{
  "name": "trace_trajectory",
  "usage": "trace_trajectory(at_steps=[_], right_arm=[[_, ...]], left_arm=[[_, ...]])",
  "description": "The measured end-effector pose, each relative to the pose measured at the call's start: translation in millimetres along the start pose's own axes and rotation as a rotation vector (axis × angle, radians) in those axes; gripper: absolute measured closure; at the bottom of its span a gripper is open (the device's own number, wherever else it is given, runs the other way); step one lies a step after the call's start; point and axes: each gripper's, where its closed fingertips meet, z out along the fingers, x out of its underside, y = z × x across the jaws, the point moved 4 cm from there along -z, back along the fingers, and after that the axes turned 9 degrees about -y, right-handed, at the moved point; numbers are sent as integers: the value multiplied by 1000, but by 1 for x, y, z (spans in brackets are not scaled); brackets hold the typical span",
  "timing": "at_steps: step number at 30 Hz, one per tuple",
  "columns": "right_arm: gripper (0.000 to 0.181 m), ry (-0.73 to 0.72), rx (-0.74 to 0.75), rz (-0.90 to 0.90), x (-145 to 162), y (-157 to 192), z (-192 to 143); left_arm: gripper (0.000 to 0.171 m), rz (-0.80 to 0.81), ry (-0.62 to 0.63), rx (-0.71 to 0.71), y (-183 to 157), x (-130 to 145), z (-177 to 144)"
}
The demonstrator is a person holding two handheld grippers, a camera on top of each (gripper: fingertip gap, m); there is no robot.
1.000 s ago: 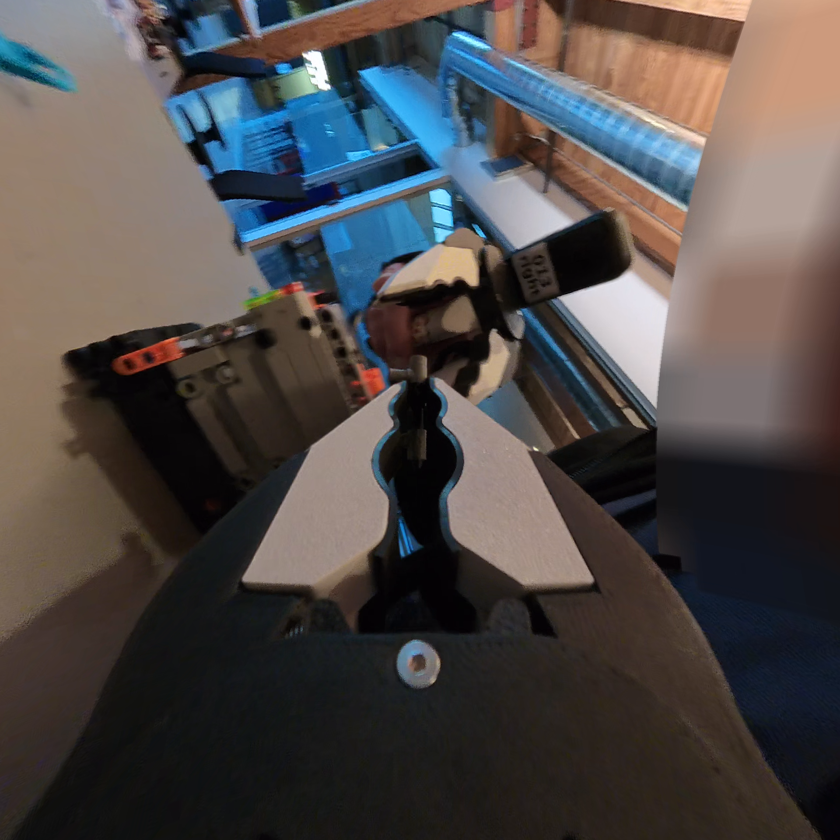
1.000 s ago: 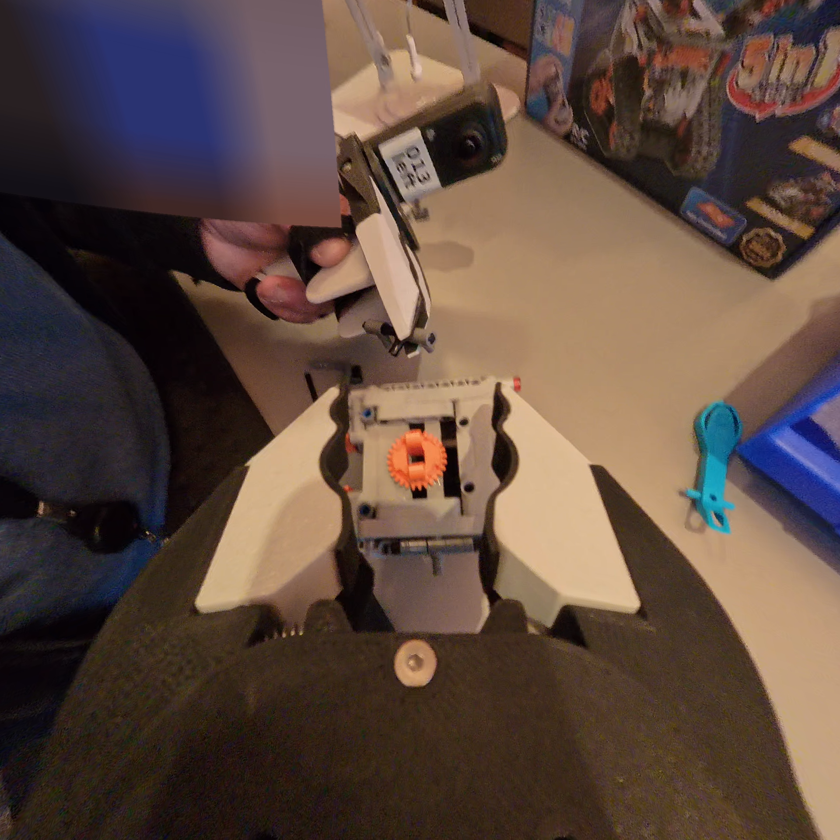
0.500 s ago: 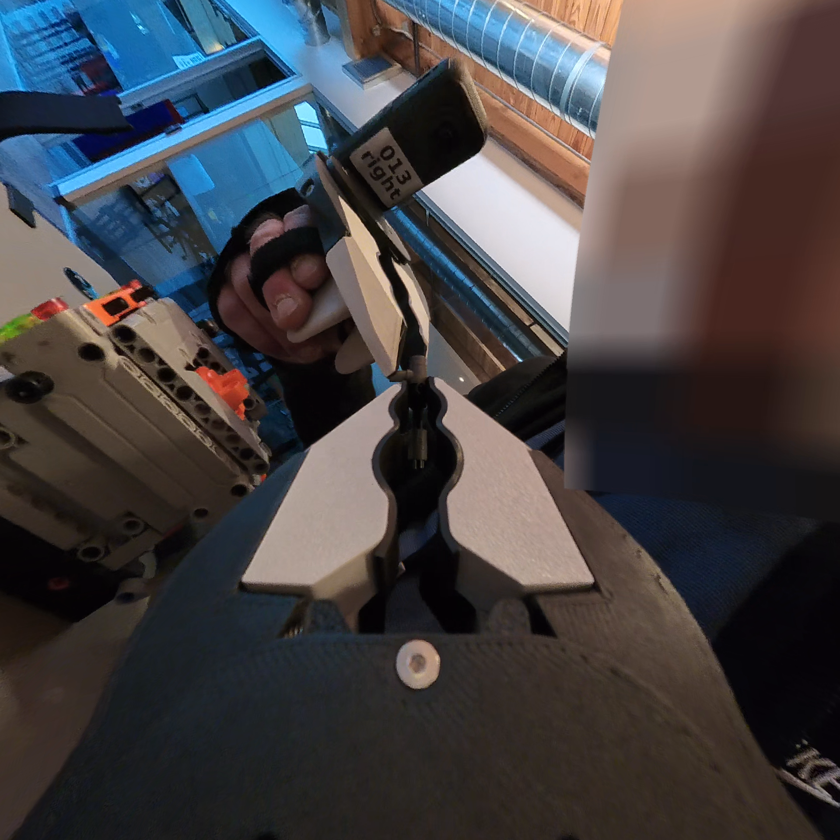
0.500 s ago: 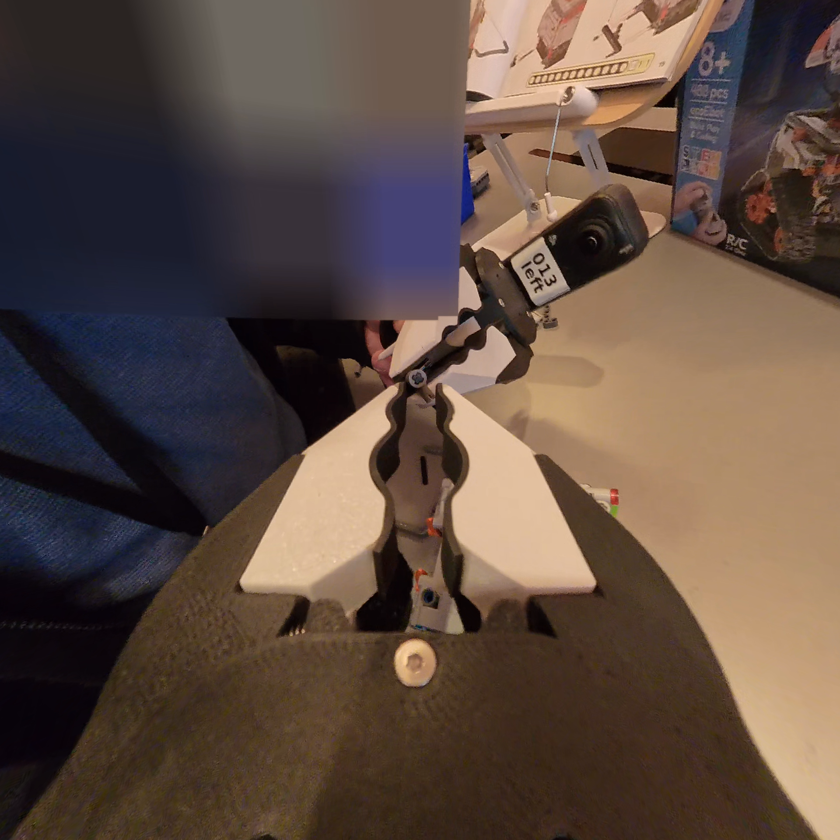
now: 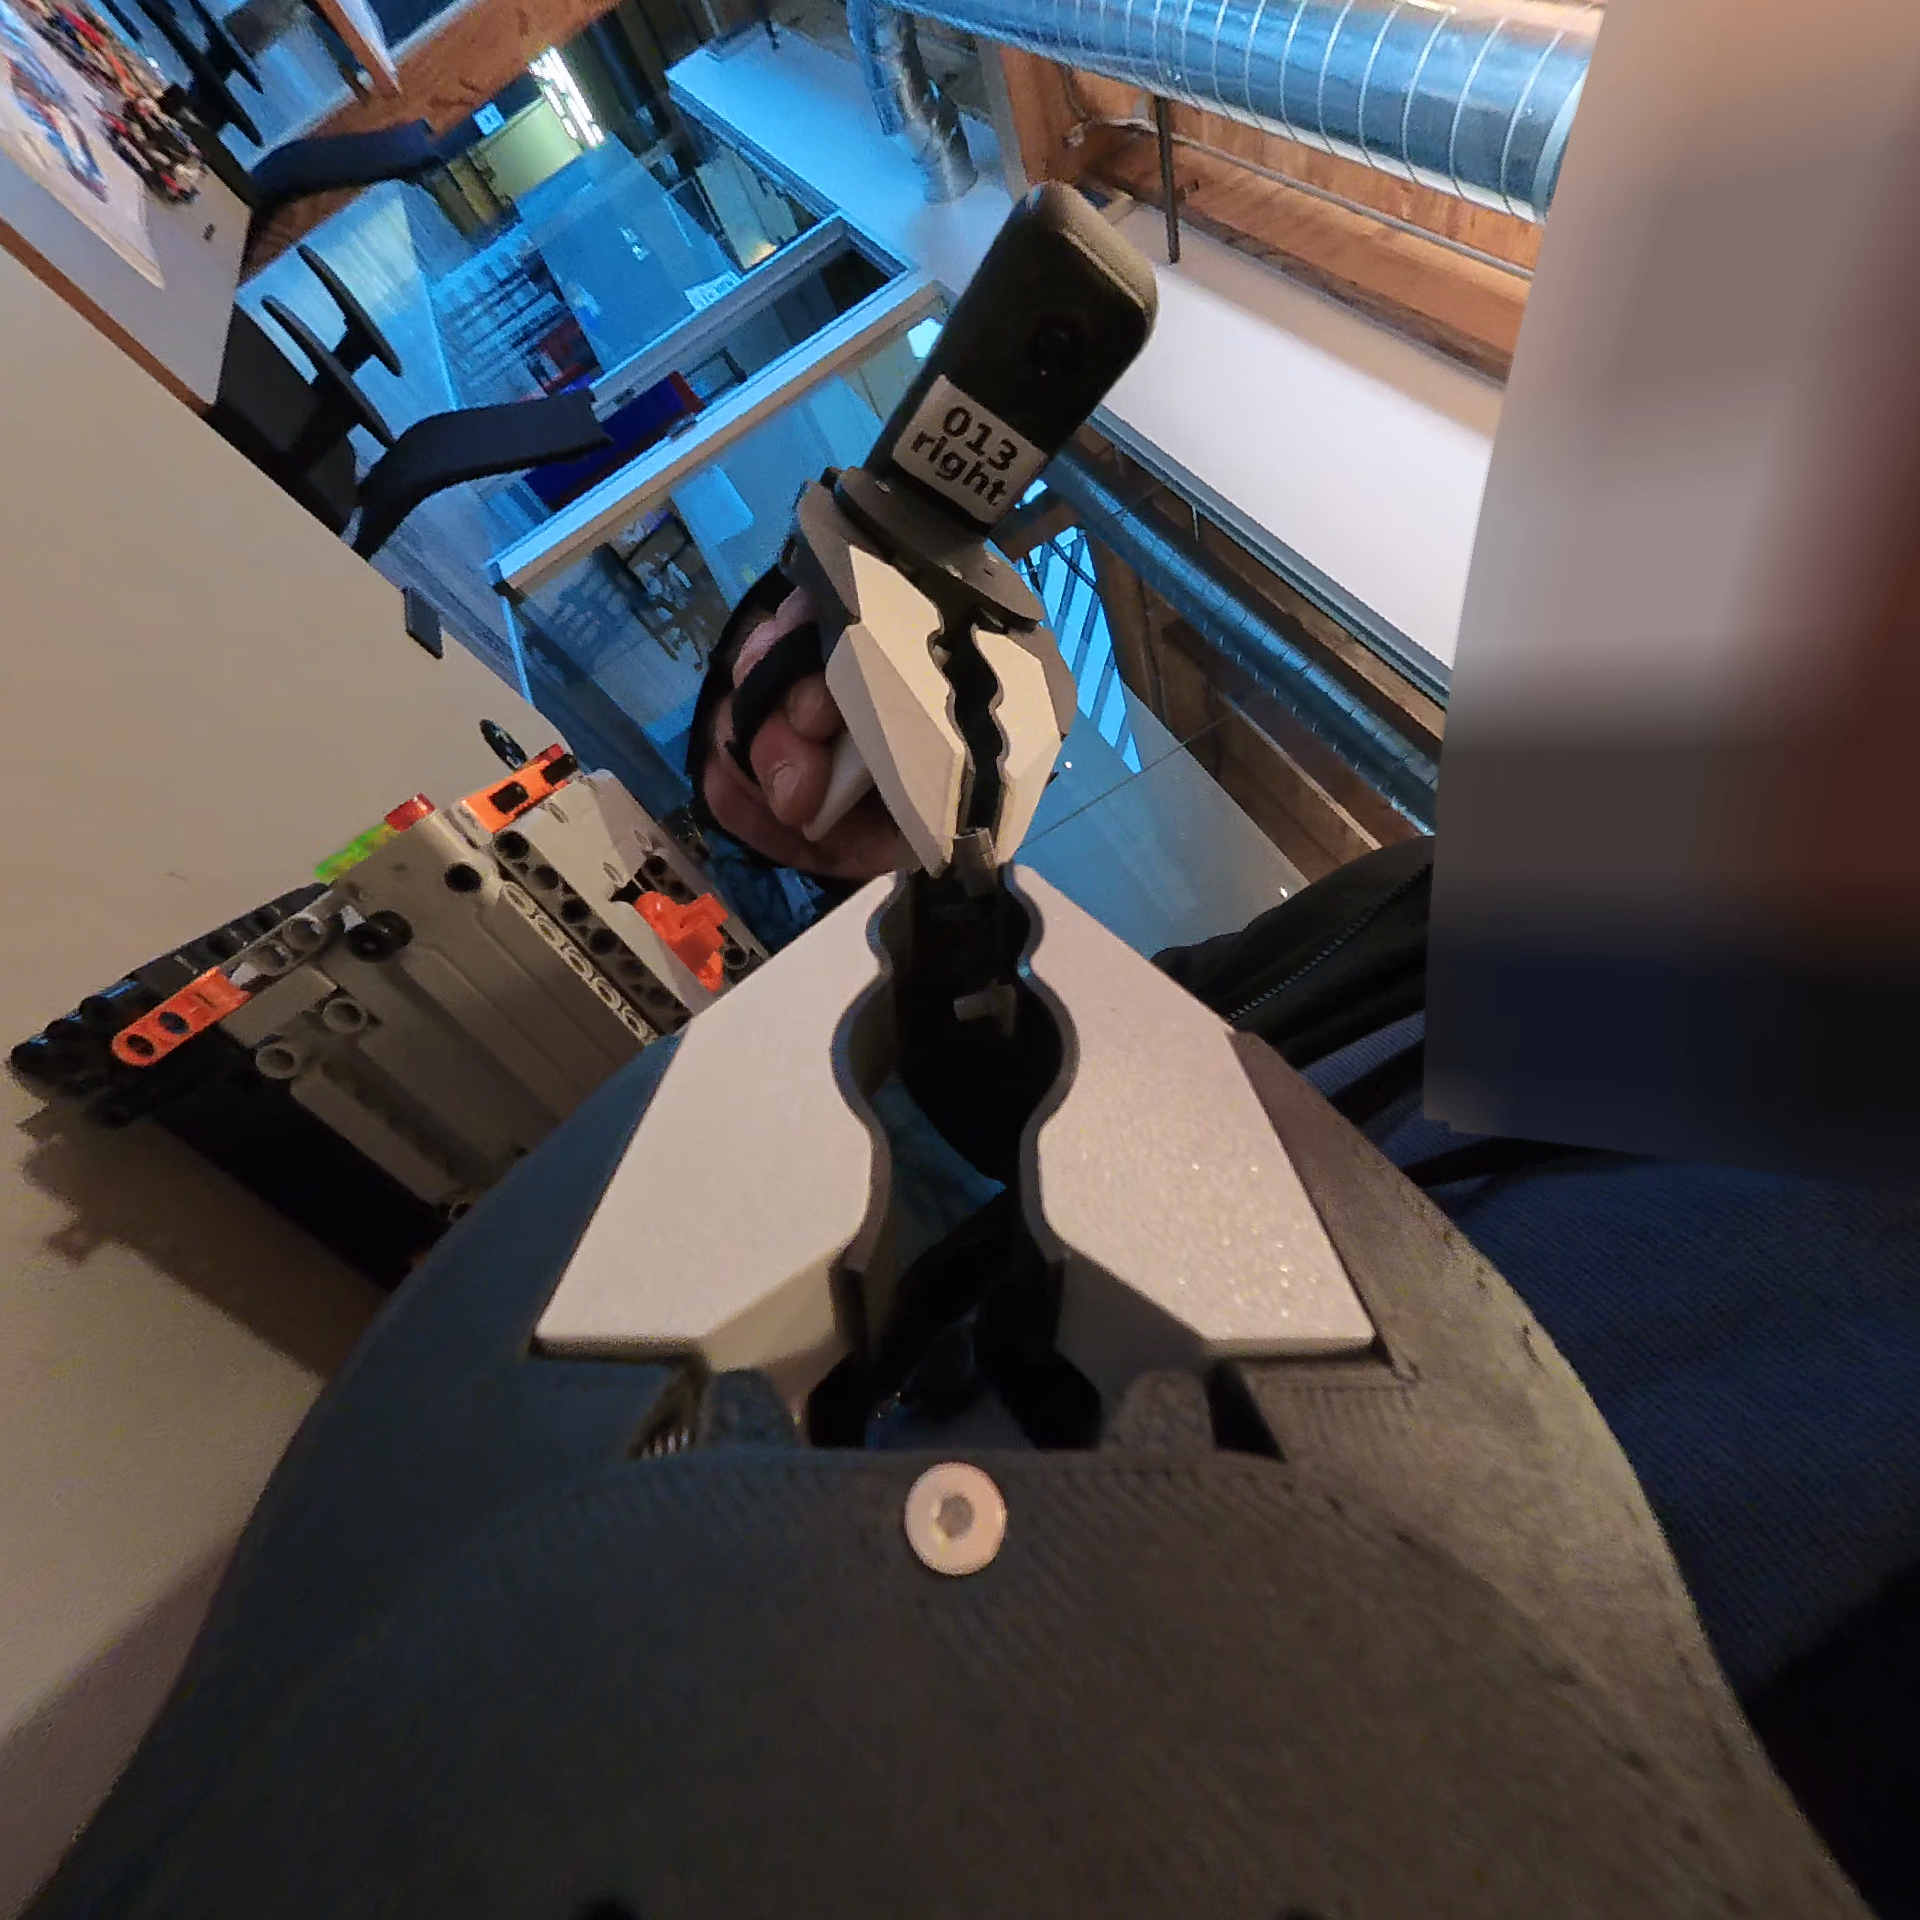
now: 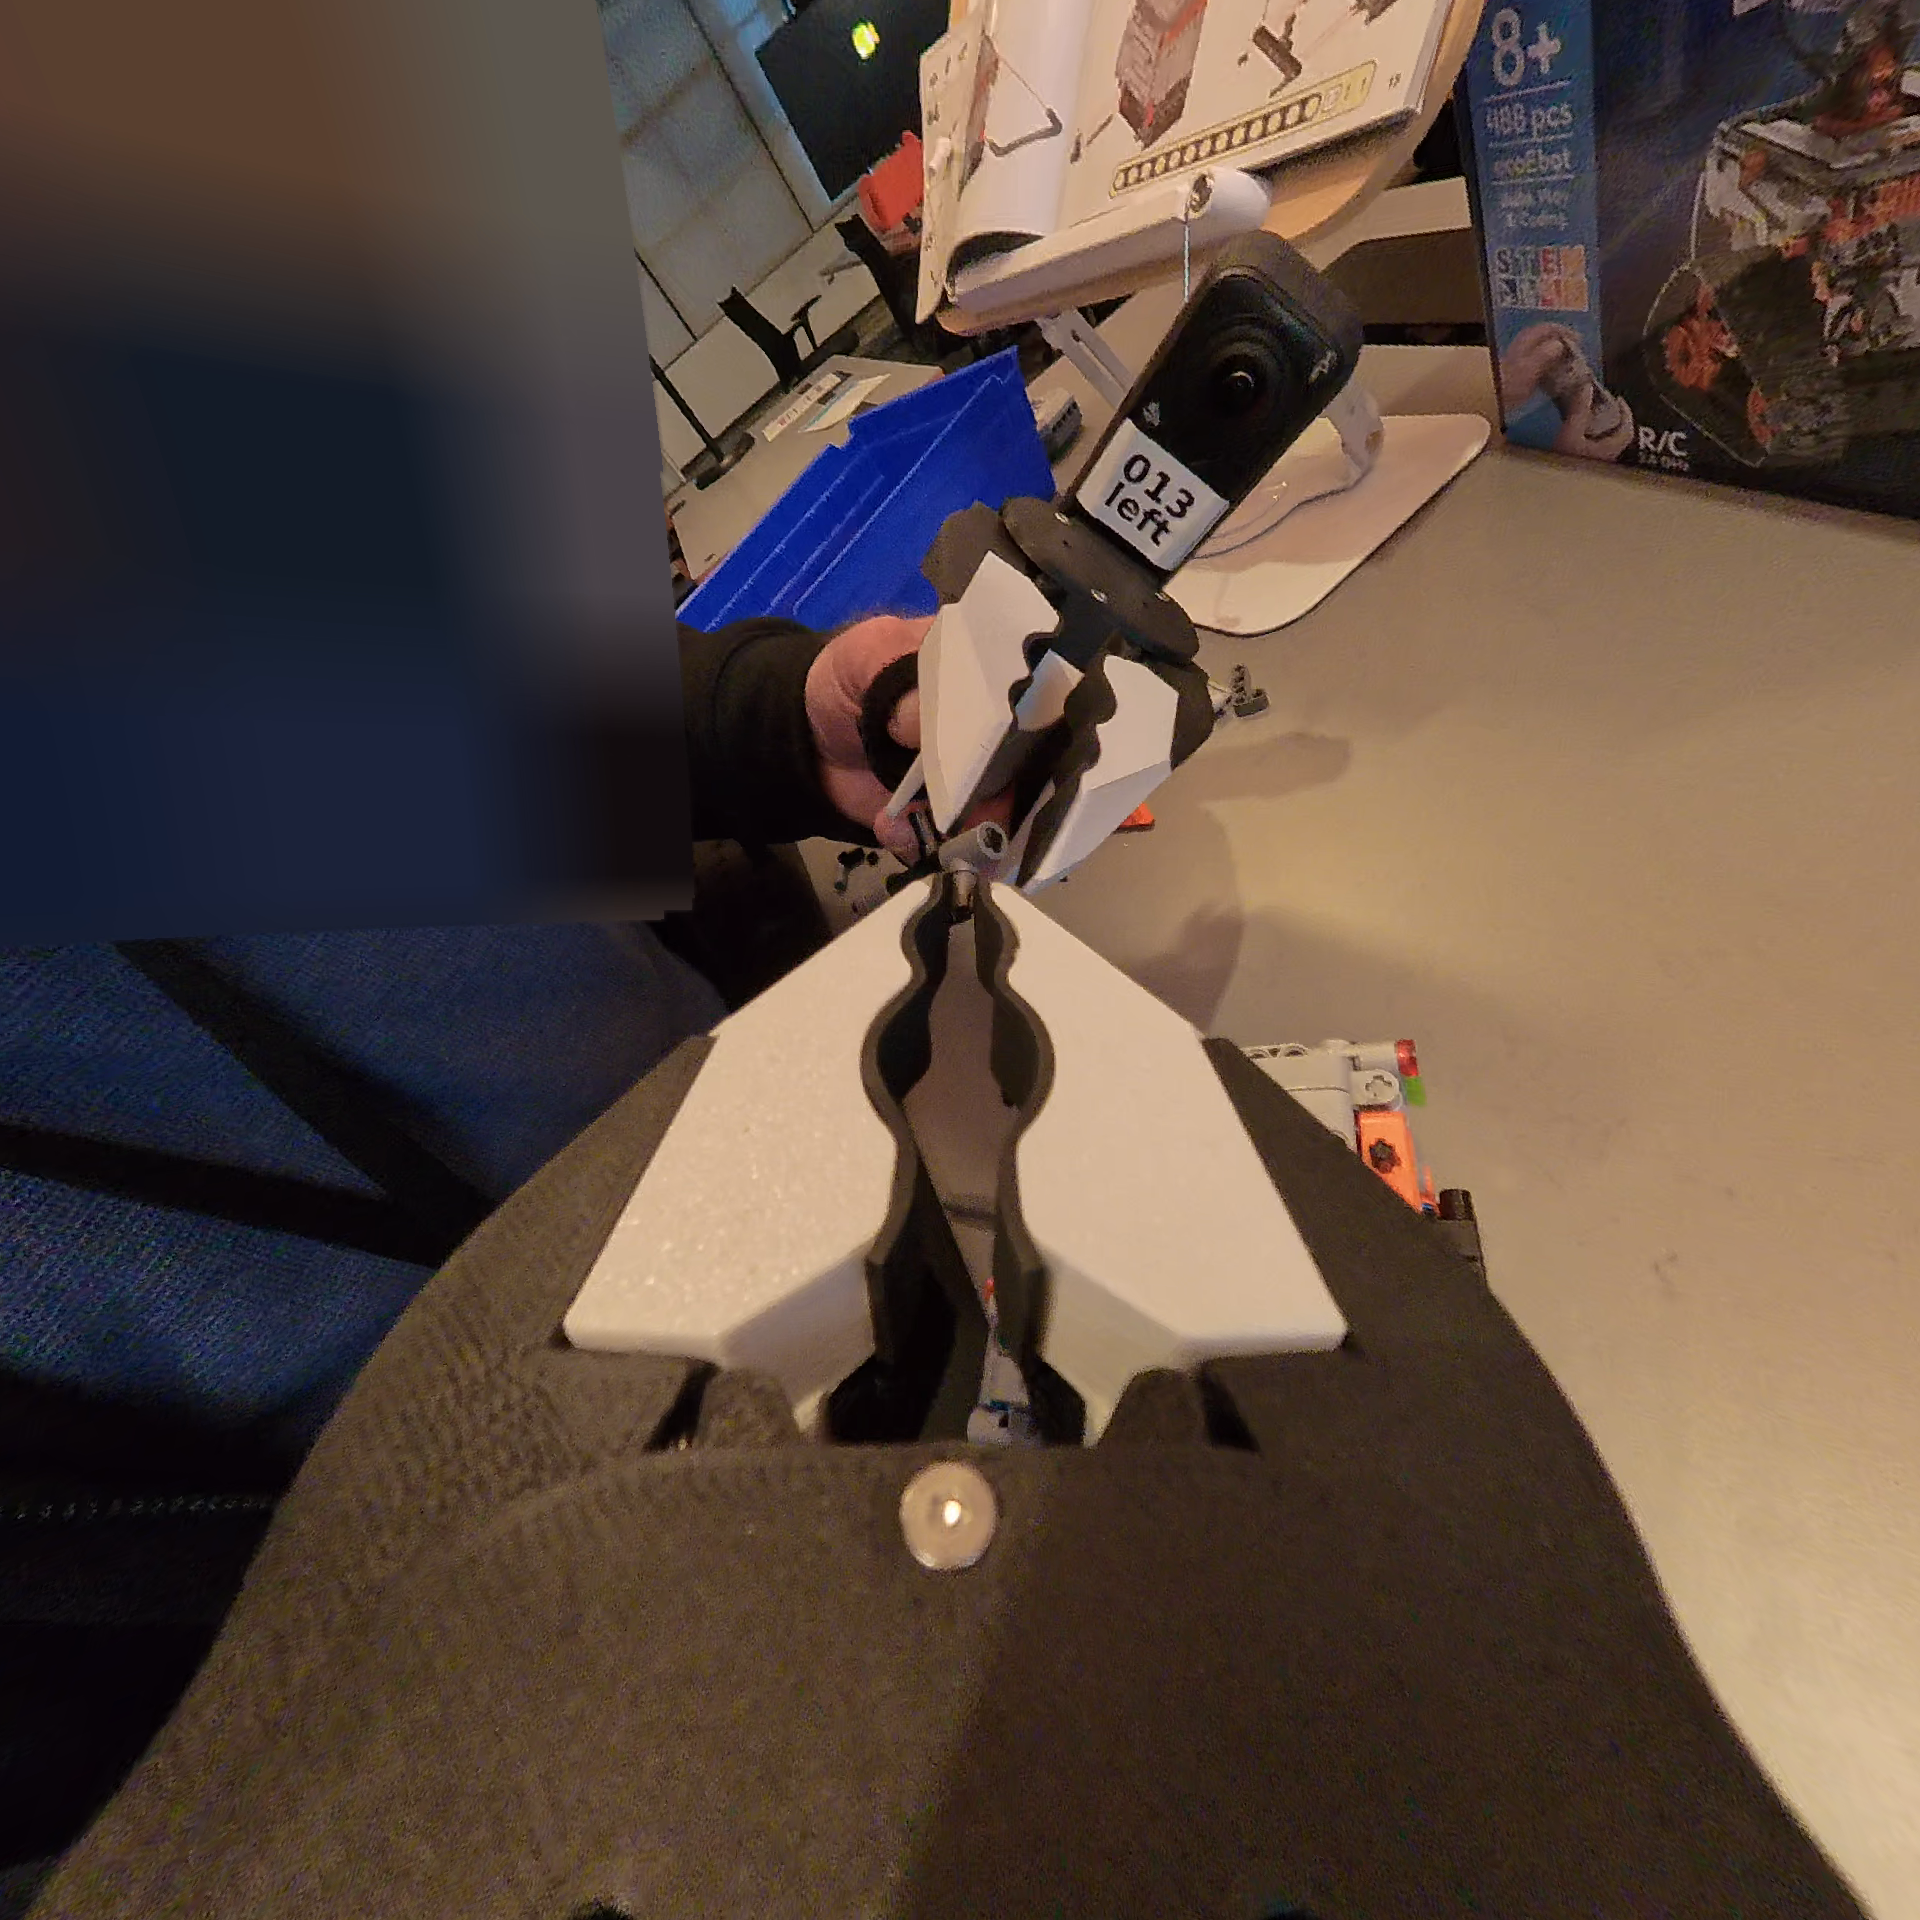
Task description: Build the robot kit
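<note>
My left gripper (image 5: pixel 954 883) and my right gripper (image 6: pixel 961 899) meet tip to tip in the air, in front of a person in blue. A small grey pin piece (image 6: pixel 982 840) sits between them. Its round head is in the tips of the left gripper (image 6: pixel 987 857), and my right gripper's jaws pinch its thin stem. In the left wrist view the stem (image 5: pixel 982 1003) runs down between my left fingers, and the right gripper (image 5: pixel 964 842) closes on its top end. A hand holds each gripper.
A grey brick-built model with orange parts (image 5: pixel 416 997) lies on the pale table (image 6: pixel 1558 831) and shows beside my right gripper (image 6: pixel 1371 1101). Farther back are blue bins (image 6: pixel 883 509), a booklet on a white stand (image 6: pixel 1143 125), a toy box (image 6: pixel 1714 208) and small loose parts (image 6: pixel 1242 696). The tips of both grippers are at nearly the same place.
A second ago my right gripper held the grey model. It let it go, closed, swung up to face the left gripper and now pinches the pin piece that the left gripper has held throughout.
</note>
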Motion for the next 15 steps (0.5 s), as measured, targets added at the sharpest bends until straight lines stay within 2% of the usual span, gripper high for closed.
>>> trace_trajectory(at_steps=[3,7,12,15], right_arm=[[180,27,27,-5,3,-3,-1],[180,45,36,-1,7,-4,-1],[180,44,34,12,8,-5,1],[180,54,45,10,8,-6,3]], left_arm=[[169,-3,9,-19,1,1,0],[167,-18,33,-44,6,4,0],[161,-26,66,-6,5,9,3],[167,-15,70,-18,6,9,5]])
